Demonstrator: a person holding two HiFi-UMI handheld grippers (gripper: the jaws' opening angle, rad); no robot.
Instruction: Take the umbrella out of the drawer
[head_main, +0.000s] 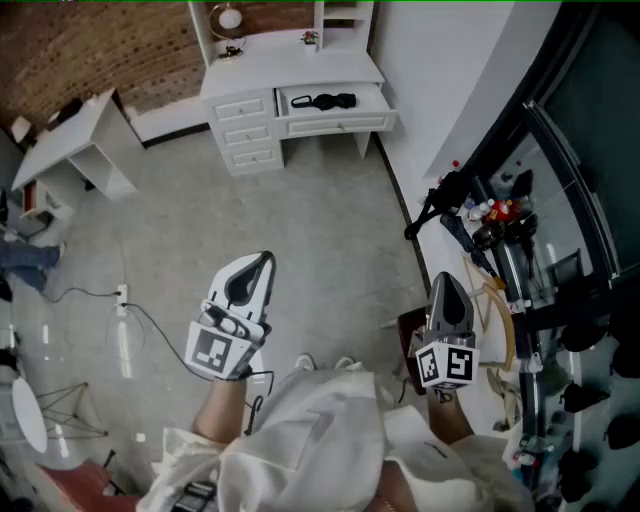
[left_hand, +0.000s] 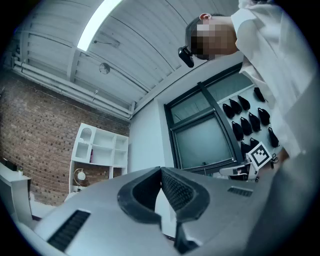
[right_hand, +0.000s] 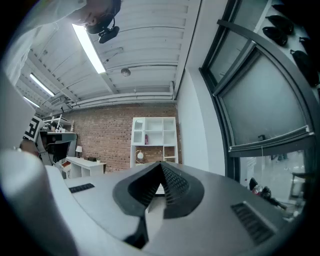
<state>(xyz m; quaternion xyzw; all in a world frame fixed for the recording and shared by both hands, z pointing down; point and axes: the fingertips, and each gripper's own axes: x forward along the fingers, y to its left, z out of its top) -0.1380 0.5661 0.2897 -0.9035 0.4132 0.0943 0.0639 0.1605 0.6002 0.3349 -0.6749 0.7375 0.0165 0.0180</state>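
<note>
The umbrella (head_main: 322, 101) lies in the open drawer (head_main: 338, 124) of the white table (head_main: 290, 72) at the far side of the room. It is a short, black, folded thing stretched along the drawer's length, with bare drawer bottom showing at both ends. The person stands well apart from it, with a stretch of grey floor (head_main: 300, 210) between. The left gripper (head_main: 264, 260) is held out in front, its jaws closed tip to tip with nothing between them. The right gripper (head_main: 447, 278) is the same, jaws pressed together and empty. Neither is anywhere near the drawer.

From here the umbrella looks like a compact folding one, so I'd expect it to be light and stiff along its core. The soft fabric wrapped round it will likely give a little under the pads and may slide. It doesn't strike me as fragile. The best hold is probably across the middle of the bundle, jaws spanning its narrow width. The thicker handle end would also do; I take that to be the right end, though it is too small to be sure. The jaws would have to open first and come down from above, keeping clear of the drawer's front. One gripper should be enough to lift it
</note>
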